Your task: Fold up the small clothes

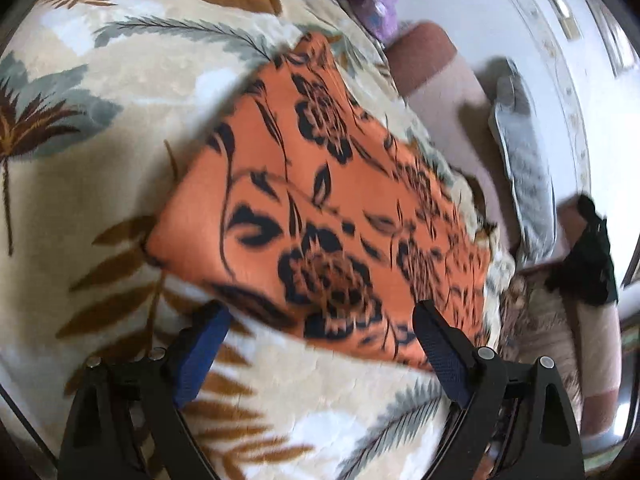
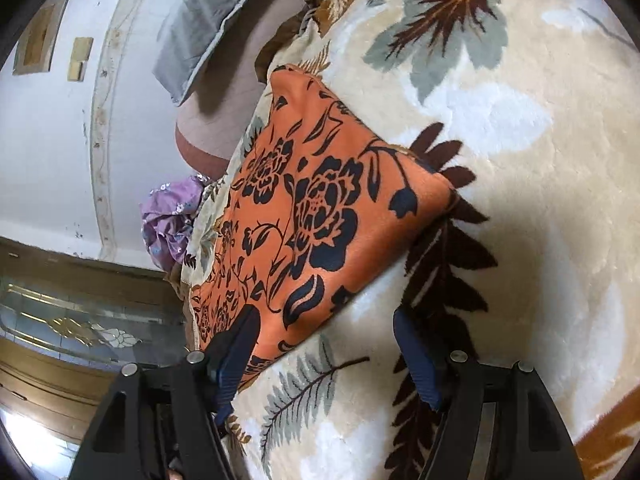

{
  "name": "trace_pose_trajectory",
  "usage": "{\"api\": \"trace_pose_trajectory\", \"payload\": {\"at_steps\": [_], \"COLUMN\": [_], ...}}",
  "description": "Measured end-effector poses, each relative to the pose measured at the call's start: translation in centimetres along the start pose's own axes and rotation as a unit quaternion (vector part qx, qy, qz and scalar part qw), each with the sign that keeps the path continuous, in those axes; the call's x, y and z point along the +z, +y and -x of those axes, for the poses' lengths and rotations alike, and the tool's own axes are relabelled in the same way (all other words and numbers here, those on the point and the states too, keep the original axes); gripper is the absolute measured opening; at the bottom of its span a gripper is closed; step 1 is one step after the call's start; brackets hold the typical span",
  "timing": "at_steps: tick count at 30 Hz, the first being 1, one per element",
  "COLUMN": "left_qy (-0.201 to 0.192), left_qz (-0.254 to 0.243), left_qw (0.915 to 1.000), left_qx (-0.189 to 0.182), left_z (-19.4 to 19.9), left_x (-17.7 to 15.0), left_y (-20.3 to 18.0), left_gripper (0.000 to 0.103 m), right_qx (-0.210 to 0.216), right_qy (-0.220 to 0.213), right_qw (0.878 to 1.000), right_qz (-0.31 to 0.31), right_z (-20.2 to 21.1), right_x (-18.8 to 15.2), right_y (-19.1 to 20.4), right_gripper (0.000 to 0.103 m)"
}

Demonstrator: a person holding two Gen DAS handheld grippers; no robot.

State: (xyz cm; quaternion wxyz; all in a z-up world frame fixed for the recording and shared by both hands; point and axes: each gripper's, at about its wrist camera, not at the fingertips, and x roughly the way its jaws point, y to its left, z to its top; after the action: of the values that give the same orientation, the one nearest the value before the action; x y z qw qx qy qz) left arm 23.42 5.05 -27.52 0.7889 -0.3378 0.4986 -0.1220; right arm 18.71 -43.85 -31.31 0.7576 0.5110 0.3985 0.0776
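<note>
No brand, label or readable writing is showing anywhere. An orange cloth [image 1: 320, 208] printed with black flowers is lying folded flat in the middle of both frames, resting on a cream plush blanket [image 1: 100, 184] patterned with grey and brown leaves. The left gripper [image 1: 320, 320] and the right gripper [image 2: 324, 322] are both standing wide apart at the cloth's near edge, gripping nothing. A grey pillow [image 2: 208, 20] is lying upper left of the right view, a purple garment [image 2: 170, 224] at its left, before a white wall [image 2: 48, 152].
</note>
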Motion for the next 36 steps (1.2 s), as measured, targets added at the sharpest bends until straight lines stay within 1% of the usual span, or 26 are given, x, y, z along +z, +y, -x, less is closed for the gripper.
{"api": "trace_pose_trajectory", "payload": {"at_steps": [3, 4, 6, 7, 8, 9, 10, 11, 13, 17, 21, 36], "left_qy": [-0.020, -0.032, -0.043, -0.048, -0.052, -0.058, -0.065, -0.067, -0.068, -0.058, -0.056, -0.055], "left_qz": [0.006, 0.002, -0.013, -0.022, -0.029, -0.040, -0.059, -0.067, -0.077, -0.061, -0.056, -0.053], "left_qw": [0.9997, 0.9994, 0.9990, 0.9986, 0.9982, 0.9975, 0.9961, 0.9954, 0.9944, 0.9960, 0.9966, 0.9967], "left_qx": [-0.009, -0.013, -0.010, -0.007, -0.006, -0.002, 0.011, 0.017, 0.024, 0.029, 0.023, 0.028], "left_z": [0.0, 0.0, -0.4, -0.4, -0.2, -0.1, -0.1, -0.1, -0.5, -1.1, -0.9, -1.0], "left_x": [0.7, 0.8, 0.9, 0.8, 0.8, 0.7, 0.7, 0.6, 0.6, 0.8, 0.8, 0.9], "left_y": [0.3, 0.1, -0.2, -0.5, -0.4, -0.7, -1.1, -1.2, -1.5, -1.0, -0.7, -0.9], "left_gripper": [0.093, 0.093, 0.093, 0.091, 0.086, 0.075, 0.066, 0.064, 0.064, 0.066, 0.068, 0.070], "right_qx": [0.001, 0.002, 0.005, 0.006, 0.006, 0.006, 0.007, 0.009, 0.011, 0.011, 0.012, 0.010], "right_qy": [-0.003, -0.004, -0.006, -0.006, -0.005, -0.006, -0.006, -0.008, -0.010, -0.011, -0.013, -0.025], "right_qw": [1.000, 1.000, 1.000, 1.000, 1.000, 1.000, 1.000, 1.000, 1.000, 1.000, 1.000, 1.000], "right_qz": [0.003, 0.003, 0.001, 0.001, 0.001, 0.000, 0.000, 0.000, -0.002, -0.001, 0.000, -0.007], "right_z": [-0.2, -0.3, -0.1, -0.3, -0.5, -0.5, -0.5, -0.4, -0.4, -0.4, -0.4, -0.8], "right_x": [0.0, 0.0, 0.1, 0.2, 0.3, 0.3, 0.3, 0.4, 0.5, 0.6, 0.7, 2.1], "right_y": [0.2, 0.2, 0.0, 0.2, 0.3, 0.3, 0.3, 0.2, 0.2, 0.1, 0.0, 0.1], "right_gripper": [0.073, 0.073, 0.073, 0.073, 0.073, 0.073, 0.073, 0.073, 0.073, 0.073, 0.073, 0.073]}}
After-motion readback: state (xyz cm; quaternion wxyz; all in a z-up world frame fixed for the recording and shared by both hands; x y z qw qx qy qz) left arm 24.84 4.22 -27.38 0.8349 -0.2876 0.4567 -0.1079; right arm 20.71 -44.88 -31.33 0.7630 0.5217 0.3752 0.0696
